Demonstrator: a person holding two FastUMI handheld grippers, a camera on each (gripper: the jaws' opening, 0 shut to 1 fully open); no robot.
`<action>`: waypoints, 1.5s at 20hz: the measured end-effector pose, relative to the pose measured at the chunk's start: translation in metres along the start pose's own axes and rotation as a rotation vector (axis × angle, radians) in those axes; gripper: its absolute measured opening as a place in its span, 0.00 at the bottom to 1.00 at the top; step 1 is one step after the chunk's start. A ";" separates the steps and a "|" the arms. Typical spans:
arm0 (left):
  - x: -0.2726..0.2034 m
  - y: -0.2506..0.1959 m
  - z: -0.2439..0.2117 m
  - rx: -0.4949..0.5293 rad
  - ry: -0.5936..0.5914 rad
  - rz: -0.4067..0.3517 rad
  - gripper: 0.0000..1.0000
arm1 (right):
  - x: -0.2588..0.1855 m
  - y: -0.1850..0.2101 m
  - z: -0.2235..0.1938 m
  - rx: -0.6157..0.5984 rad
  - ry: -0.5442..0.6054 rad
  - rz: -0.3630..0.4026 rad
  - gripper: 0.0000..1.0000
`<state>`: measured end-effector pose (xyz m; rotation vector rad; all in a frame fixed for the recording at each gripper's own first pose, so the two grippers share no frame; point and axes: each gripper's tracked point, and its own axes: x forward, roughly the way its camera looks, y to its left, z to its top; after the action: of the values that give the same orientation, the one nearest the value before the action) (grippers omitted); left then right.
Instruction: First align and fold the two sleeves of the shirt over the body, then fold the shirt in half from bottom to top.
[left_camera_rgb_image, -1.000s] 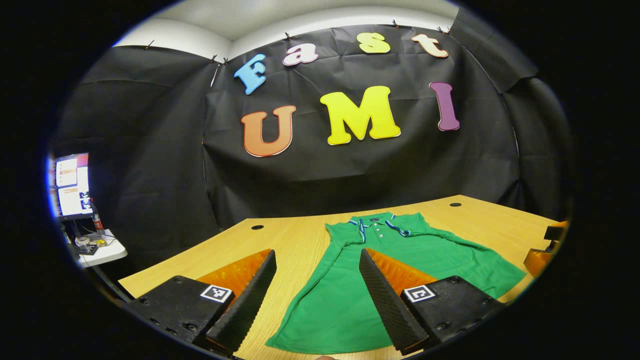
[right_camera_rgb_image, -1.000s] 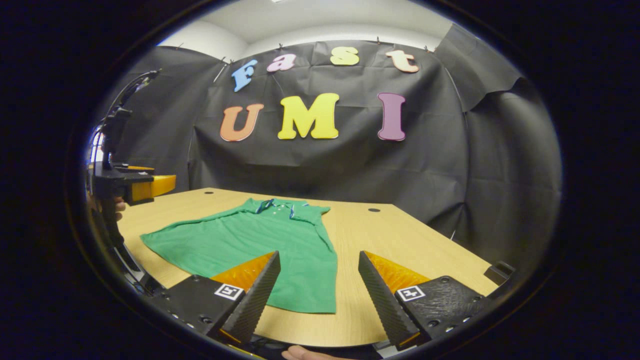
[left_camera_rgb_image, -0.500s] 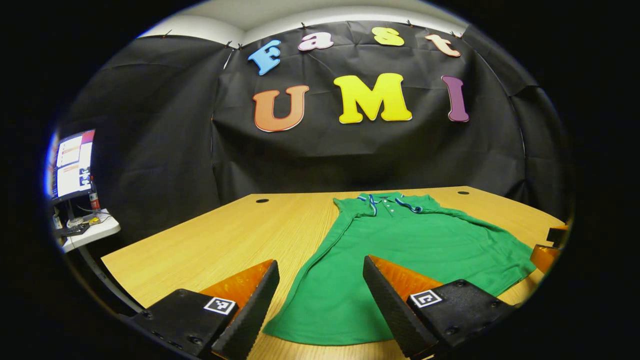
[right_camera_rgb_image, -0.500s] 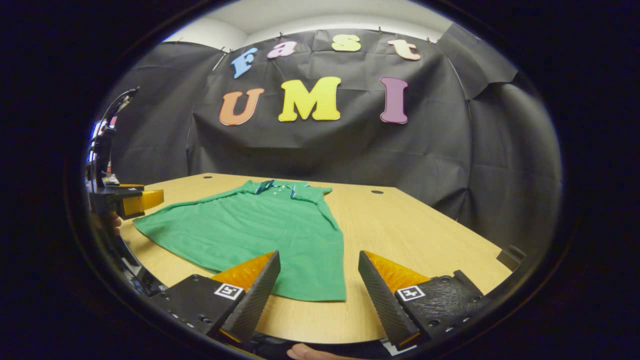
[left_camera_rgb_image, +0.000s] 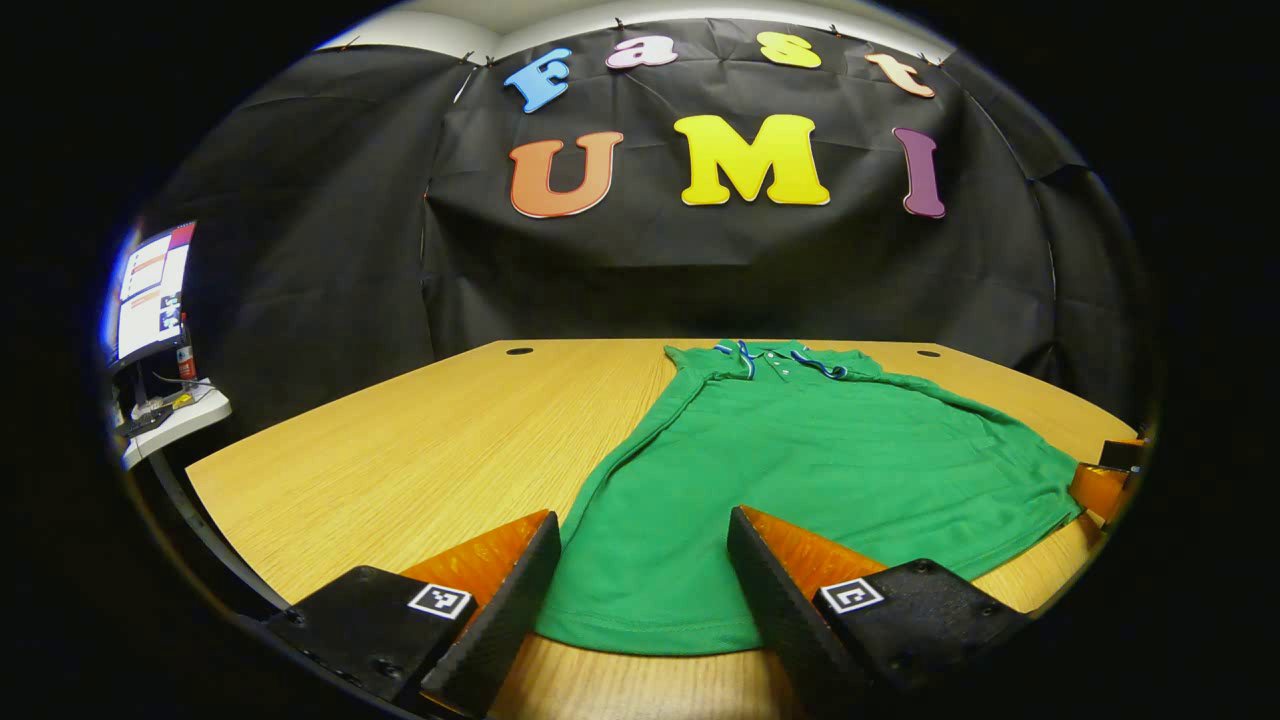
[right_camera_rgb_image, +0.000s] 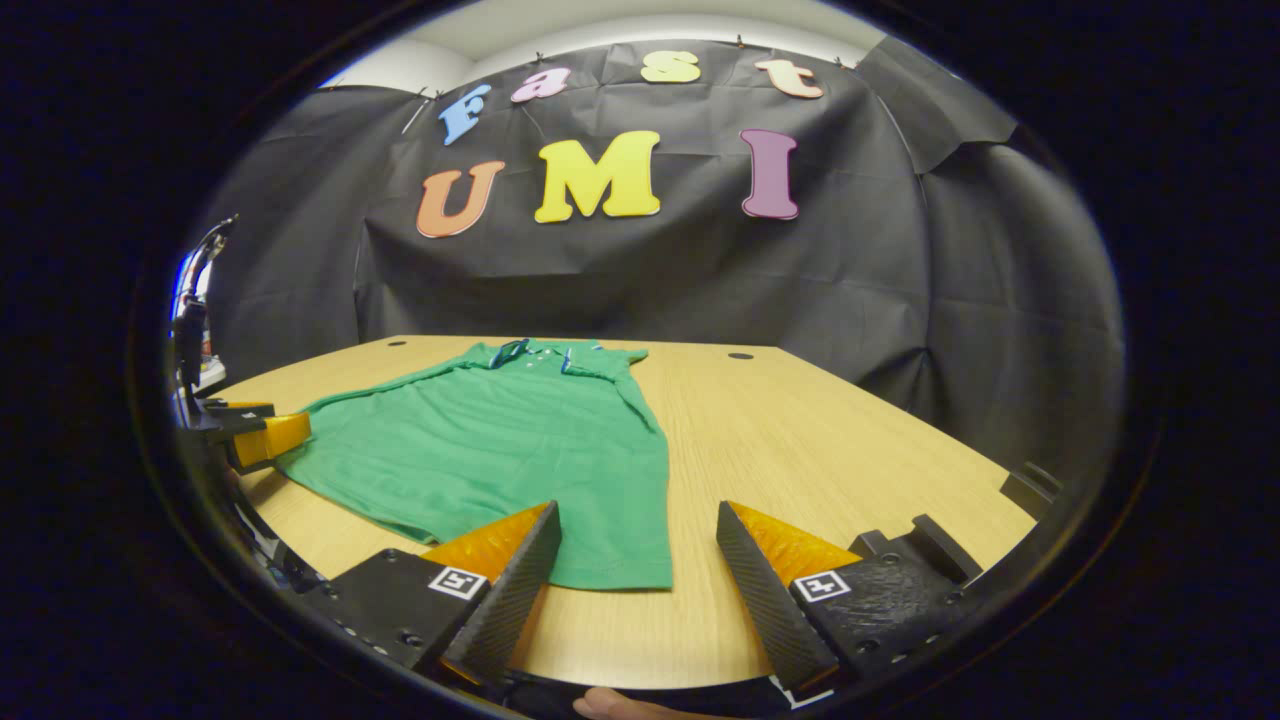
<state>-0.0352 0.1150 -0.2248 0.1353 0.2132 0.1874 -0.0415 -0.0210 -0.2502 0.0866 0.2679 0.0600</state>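
While the green shirt (left_camera_rgb_image: 800, 470) is laid flat on the bench (left_camera_rgb_image: 420, 450), collar farthest from both grippers, the left gripper (left_camera_rgb_image: 640, 600) is held spread at its hem, the right gripper (right_camera_rgb_image: 635, 590) spread over the hem's other corner, nothing pinched.

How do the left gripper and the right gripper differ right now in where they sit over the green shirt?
The left gripper straddles the green polo shirt at its bottom hem, cloth showing between its fingers; the right gripper frames the hem's corner, mostly bare wooden table between its fingers. The left gripper's view has the shirt spreading rightward, the right gripper's leftward. Both are open and hold nothing.
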 end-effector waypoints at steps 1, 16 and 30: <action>-0.001 0.004 0.001 0.011 -0.007 0.005 1.00 | -0.001 0.001 0.003 -0.001 -0.008 0.004 0.95; 0.006 0.008 -0.012 -0.007 0.028 -0.042 0.87 | 0.006 0.022 -0.012 0.059 0.051 0.099 0.84; 0.004 -0.005 0.013 0.026 0.028 -0.094 0.08 | 0.011 0.017 0.008 0.044 0.014 0.169 0.00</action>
<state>-0.0279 0.1088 -0.2133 0.1481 0.2497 0.0931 -0.0298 -0.0036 -0.2438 0.1529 0.2760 0.2223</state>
